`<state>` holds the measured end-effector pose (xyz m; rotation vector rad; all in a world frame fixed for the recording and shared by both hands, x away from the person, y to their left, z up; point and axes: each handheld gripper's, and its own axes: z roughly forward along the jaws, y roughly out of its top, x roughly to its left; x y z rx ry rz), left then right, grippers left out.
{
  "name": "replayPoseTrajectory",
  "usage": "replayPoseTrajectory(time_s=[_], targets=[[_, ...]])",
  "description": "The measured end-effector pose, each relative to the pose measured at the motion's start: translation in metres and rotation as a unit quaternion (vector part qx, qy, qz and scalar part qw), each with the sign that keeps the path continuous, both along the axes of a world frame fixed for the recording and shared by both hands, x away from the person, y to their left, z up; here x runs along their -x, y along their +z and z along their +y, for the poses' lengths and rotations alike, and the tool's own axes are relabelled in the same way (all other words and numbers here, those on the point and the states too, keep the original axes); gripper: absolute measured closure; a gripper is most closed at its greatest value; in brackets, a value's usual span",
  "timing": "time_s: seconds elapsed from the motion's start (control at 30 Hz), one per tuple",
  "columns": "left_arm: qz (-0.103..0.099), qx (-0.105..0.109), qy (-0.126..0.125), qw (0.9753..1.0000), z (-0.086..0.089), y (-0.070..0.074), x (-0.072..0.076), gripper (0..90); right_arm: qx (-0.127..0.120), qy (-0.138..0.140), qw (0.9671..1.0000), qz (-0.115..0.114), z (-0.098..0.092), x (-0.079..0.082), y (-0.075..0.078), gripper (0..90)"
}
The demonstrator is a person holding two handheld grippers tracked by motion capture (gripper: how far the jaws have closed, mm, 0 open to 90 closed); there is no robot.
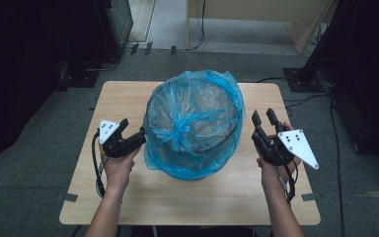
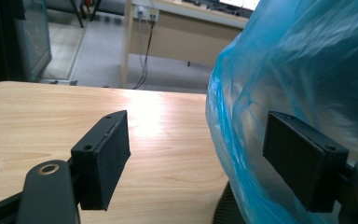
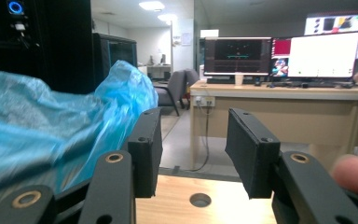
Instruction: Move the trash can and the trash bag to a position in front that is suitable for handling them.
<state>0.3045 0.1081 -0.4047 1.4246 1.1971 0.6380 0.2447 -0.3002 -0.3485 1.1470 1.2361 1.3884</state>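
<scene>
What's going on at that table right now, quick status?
Left gripper open, jaws at the blue plastic bag. Right gripper open, just beside it, holding nothing. Bag lines a dark round bin on the wooden table. Nothing in the way.

No word, brand, number or sign can be read anywhere in these pictures. In the right gripper view the two wide dark-framed monitors (image 3: 282, 53) on the long pale wooden desk (image 3: 279, 91) carry bright windows and coloured panels, but whatever is written there is too small and blurred to make out. The crinkled translucent blue plastic bag (image 1: 193, 123) and the light wooden table (image 1: 128, 98) bear no print.
</scene>
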Motion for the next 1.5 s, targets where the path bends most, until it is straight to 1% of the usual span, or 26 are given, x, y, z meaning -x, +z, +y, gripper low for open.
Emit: replayPoseTrajectory(time_s=[0.1, 0.17, 0.23, 0.3, 0.33, 0.37, 0.43, 0.5, 0.57, 0.63, 0.73, 0.83, 0.97, 1.07, 1.1, 1.17, 1.23, 1.3, 1.4, 1.5], targets=[[-0.014, 0.010, 0.000, 0.9998, 0.008, 0.005, 0.016, 23.4, -0.009, 0.017, 0.9998, 0.007, 0.002, -0.012, 0.003, 56.0], [-0.030, 0.010, -0.002, 0.9995, 0.013, 0.011, 0.027, 23.4, -0.008, 0.022, 0.9996, 0.013, 0.007, -0.018, 0.003, 55.9], [-0.043, 0.017, -0.005, 0.9989, 0.017, 0.017, 0.038, 23.4, -0.014, 0.034, 0.9990, 0.024, 0.012, -0.023, 0.000, 57.0], [-0.055, 0.018, -0.008, 0.9983, 0.020, 0.023, 0.046, 23.3, -0.012, 0.040, 0.9986, 0.033, 0.016, -0.025, -0.004, 61.2], [-0.059, 0.020, -0.010, 0.9980, 0.021, 0.025, 0.051, 23.3, -0.010, 0.043, 0.9983, 0.037, 0.018, -0.025, -0.007, 65.3], [-0.064, 0.023, -0.015, 0.9976, 0.021, 0.027, 0.054, 23.3, -0.008, 0.041, 0.9983, 0.040, 0.020, -0.025, -0.010, 72.4], [-0.070, 0.019, -0.027, 0.9970, 0.018, 0.030, 0.062, 23.3, -0.002, 0.036, 0.9983, 0.046, 0.023, -0.023, -0.015, 81.2], [-0.074, 0.015, -0.045, 0.9962, 0.011, 0.030, 0.068, 23.2, -0.004, 0.040, 0.9981, 0.048, 0.023, -0.019, -0.019, 86.7], [-0.080, 0.012, -0.063, 0.9947, 0.004, 0.030, 0.073, 21.7, -0.003, 0.040, 0.9980, 0.050, 0.023, -0.015, -0.023, 89.7], [-0.085, 0.010, -0.079, 0.9933, -0.003, 0.029, 0.077, 21.7, 0.001, 0.042, 0.9980, 0.047, 0.023, -0.009, -0.026, 90.0], [-0.084, -0.002, -0.090, 0.9924, -0.011, 0.027, 0.079, 21.7, 0.005, 0.039, 0.9984, 0.040, 0.021, -0.003, -0.027, 90.0], [-0.079, -0.003, -0.090, 0.9928, -0.013, 0.023, 0.077, 21.7, 0.006, 0.046, 0.9983, 0.036, 0.020, 0.005, -0.026, 90.0], [-0.075, -0.005, -0.090, 0.9931, -0.015, 0.020, 0.074, 21.7, 0.036, 0.056, 0.9973, 0.031, 0.026, 0.017, -0.030, 90.0], [-0.067, -0.009, -0.081, 0.9944, -0.018, 0.017, 0.069, 21.7, 0.055, 0.061, 0.9962, 0.028, 0.029, 0.026, -0.034, 90.0], [-0.064, -0.011, -0.079, 0.9948, -0.019, 0.015, 0.066, 21.7, 0.059, 0.060, 0.9961, 0.024, 0.028, 0.028, -0.034, 87.9], [-0.057, -0.014, -0.074, 0.9956, -0.021, 0.011, 0.062, 21.7, 0.056, 0.054, 0.9968, 0.018, 0.026, 0.030, -0.033, 83.7], [-0.051, -0.016, -0.073, 0.9959, -0.023, 0.007, 0.059, 21.7, 0.045, 0.044, 0.9980, 0.009, 0.021, 0.032, -0.028, 79.3], [-0.045, -0.022, -0.072, 0.9962, -0.026, 0.004, 0.057, 21.7, 0.031, 0.032, 0.9990, 0.000, 0.015, 0.033, -0.020, 76.0], [-0.044, -0.021, -0.072, 0.9962, -0.027, 0.002, 0.055, 21.7, 0.018, 0.023, 0.9995, -0.016, 0.009, 0.030, -0.003, 71.8], [-0.046, -0.020, -0.069, 0.9964, -0.026, 0.004, 0.055, 21.7, 0.014, 0.017, 0.9992, -0.033, 0.006, 0.025, 0.018, 69.1]])
